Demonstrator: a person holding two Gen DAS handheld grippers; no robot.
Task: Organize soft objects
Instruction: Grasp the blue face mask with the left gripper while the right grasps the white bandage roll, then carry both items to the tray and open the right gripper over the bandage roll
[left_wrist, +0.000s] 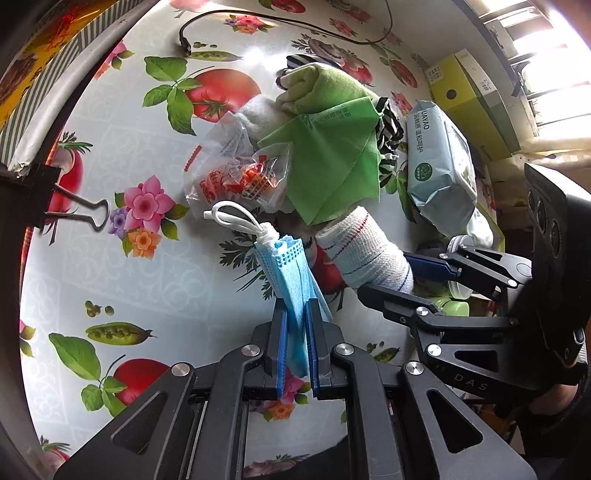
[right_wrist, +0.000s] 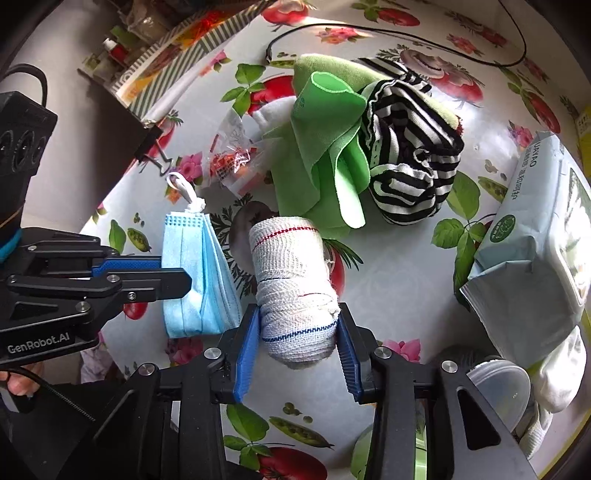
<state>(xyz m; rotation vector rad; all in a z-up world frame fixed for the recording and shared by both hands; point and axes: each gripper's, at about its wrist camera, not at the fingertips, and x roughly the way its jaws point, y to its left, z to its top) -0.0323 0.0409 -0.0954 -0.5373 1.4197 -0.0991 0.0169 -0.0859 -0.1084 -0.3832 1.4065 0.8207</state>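
My left gripper (left_wrist: 297, 314) is shut on a folded blue face mask (left_wrist: 291, 273) with white ear loops, held above the table; the mask also shows in the right wrist view (right_wrist: 195, 273). My right gripper (right_wrist: 299, 325) is shut on a white bandage roll (right_wrist: 291, 277) with red and blue threads; the roll also shows in the left wrist view (left_wrist: 365, 251). Beyond them lies a pile: a green cloth (right_wrist: 325, 155), a black-and-white striped cloth (right_wrist: 410, 162), a pale green towel (left_wrist: 317, 85) and a clear plastic packet (left_wrist: 240, 173).
A blue-grey wet-wipes pack (right_wrist: 532, 258) lies at the right. A black cable (left_wrist: 258, 18) runs along the far side of the floral tablecloth (left_wrist: 147, 266). A striped box with a binder clip (left_wrist: 74, 210) stands at the left, yellow-green boxes (left_wrist: 476, 96) at the far right, a plastic lid (right_wrist: 498, 384) nearby.
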